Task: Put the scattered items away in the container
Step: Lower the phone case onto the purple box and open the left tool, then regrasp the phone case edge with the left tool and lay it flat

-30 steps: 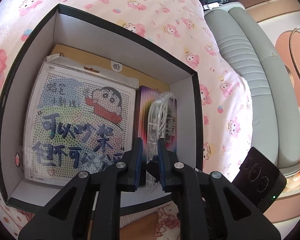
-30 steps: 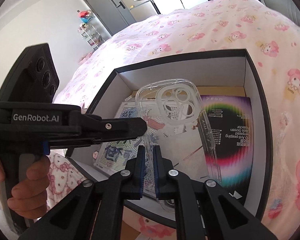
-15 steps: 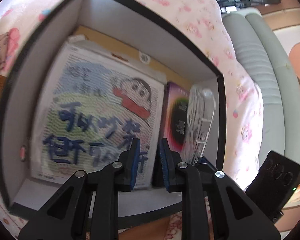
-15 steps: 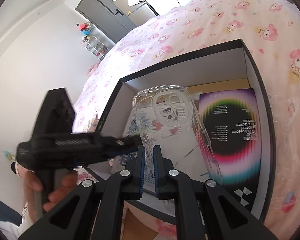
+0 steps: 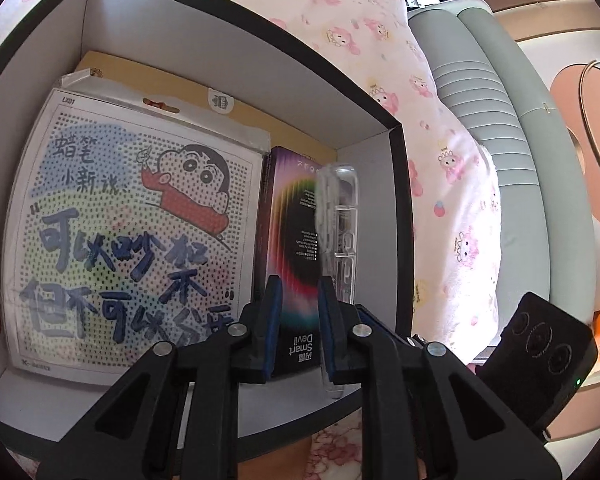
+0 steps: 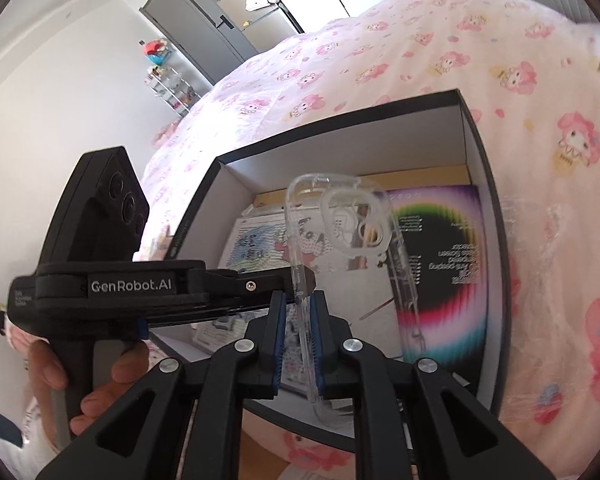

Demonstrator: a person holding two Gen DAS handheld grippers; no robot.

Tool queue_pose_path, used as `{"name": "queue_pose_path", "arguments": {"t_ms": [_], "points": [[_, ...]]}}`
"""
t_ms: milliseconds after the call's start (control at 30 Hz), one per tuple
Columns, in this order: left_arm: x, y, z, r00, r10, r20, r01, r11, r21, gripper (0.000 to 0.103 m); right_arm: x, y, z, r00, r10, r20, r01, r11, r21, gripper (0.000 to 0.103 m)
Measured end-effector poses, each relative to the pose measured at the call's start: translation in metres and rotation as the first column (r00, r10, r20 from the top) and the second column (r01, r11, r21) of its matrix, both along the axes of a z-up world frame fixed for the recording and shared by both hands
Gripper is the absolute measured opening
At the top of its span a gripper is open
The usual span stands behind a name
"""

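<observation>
1. I'm clamping my right gripper (image 6: 298,332) on the clear phone case (image 6: 340,240), holding it upright over the black box (image 6: 488,208).
2. My left gripper (image 5: 298,324) is hovering with its jaws slightly apart, gripping nothing.
3. Inside the box, a cartoon bead sheet (image 5: 132,216) is lying beside a rainbow package (image 5: 292,232).
4. The box is sitting on a pink-printed bedspread (image 6: 420,48); a grey wardrobe (image 6: 196,28) is standing beyond.
</observation>
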State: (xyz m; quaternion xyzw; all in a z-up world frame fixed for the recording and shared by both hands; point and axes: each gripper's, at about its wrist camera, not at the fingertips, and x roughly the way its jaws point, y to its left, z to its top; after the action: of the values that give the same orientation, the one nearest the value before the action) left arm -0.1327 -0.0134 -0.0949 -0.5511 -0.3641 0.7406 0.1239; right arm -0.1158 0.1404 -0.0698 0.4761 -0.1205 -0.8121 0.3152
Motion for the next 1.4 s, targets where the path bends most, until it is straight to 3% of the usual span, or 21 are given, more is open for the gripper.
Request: {"name": "queue_pose_path", "arguments": {"t_ms": [233, 367, 533, 633, 733, 767, 900, 967, 1200, 1333, 1400], "points": [[-0.028, 0.02, -0.003, 1.0, -0.023, 0.001, 0.023, 1.0, 0.012, 0.016, -0.001, 0.01, -0.002, 0.998, -0.057, -0.026, 0.058, 0.996, 0.068, 0.034], [-0.039, 0.028, -0.007, 0.999, -0.047, 0.019, 0.047, 0.999, 0.027, 0.016, -0.005, 0.009, -0.008, 0.999, -0.054, 0.008, 0.053, 0.995, 0.088, 0.036], [-0.041, 0.023, -0.007, 0.999, 0.009, 0.033, -0.009, 1.0, -0.008, 0.017, -0.003, -0.001, -0.009, 1.0, -0.014, -0.008, 0.015, 0.992, 0.126, 0.04], [-0.036, 0.013, -0.006, 0.998, 0.039, 0.04, -0.036, 0.997, -0.072, 0.017, -0.008, -0.014, -0.017, 0.999, 0.029, 0.03, -0.034, 0.987, 0.158, 0.041], [-0.032, 0.011, -0.005, 0.999, 0.035, 0.035, -0.032, 0.995, -0.092, 0.019, -0.016, -0.027, -0.029, 0.996, 0.049, 0.08, -0.065, 0.976, 0.208, 0.041], [-0.03, 0.012, -0.004, 0.999, 0.028, 0.03, -0.025, 0.995, -0.094, 0.022, -0.02, -0.03, -0.033, 0.995, 0.039, 0.091, -0.06, 0.97, 0.236, 0.039], [-0.029, 0.015, -0.004, 1.0, 0.007, 0.01, -0.006, 0.996, -0.091, 0.025, -0.025, -0.038, -0.041, 0.997, 0.032, 0.077, -0.054, 0.948, 0.313, 0.009], [-0.026, 0.011, -0.005, 1.0, 0.003, 0.005, -0.003, 0.996, -0.088, 0.025, -0.025, -0.036, -0.043, 0.996, 0.038, 0.087, -0.061, 0.957, 0.284, 0.003], [-0.017, -0.013, -0.013, 1.0, 0.02, 0.001, -0.02, 0.999, -0.049, 0.025, -0.013, -0.023, -0.023, 0.995, 0.049, 0.081, -0.055, 0.996, 0.069, 0.003], [-0.019, -0.008, -0.011, 1.0, 0.03, 0.005, -0.029, 0.987, -0.16, 0.025, -0.012, -0.009, -0.007, 0.993, 0.067, 0.097, -0.056, 0.992, -0.112, 0.004], [-0.022, -0.003, -0.009, 1.0, 0.013, -0.006, -0.014, 0.992, -0.123, 0.025, -0.014, -0.002, -0.002, 0.991, 0.068, 0.113, -0.045, 0.981, -0.191, 0.004]]}}
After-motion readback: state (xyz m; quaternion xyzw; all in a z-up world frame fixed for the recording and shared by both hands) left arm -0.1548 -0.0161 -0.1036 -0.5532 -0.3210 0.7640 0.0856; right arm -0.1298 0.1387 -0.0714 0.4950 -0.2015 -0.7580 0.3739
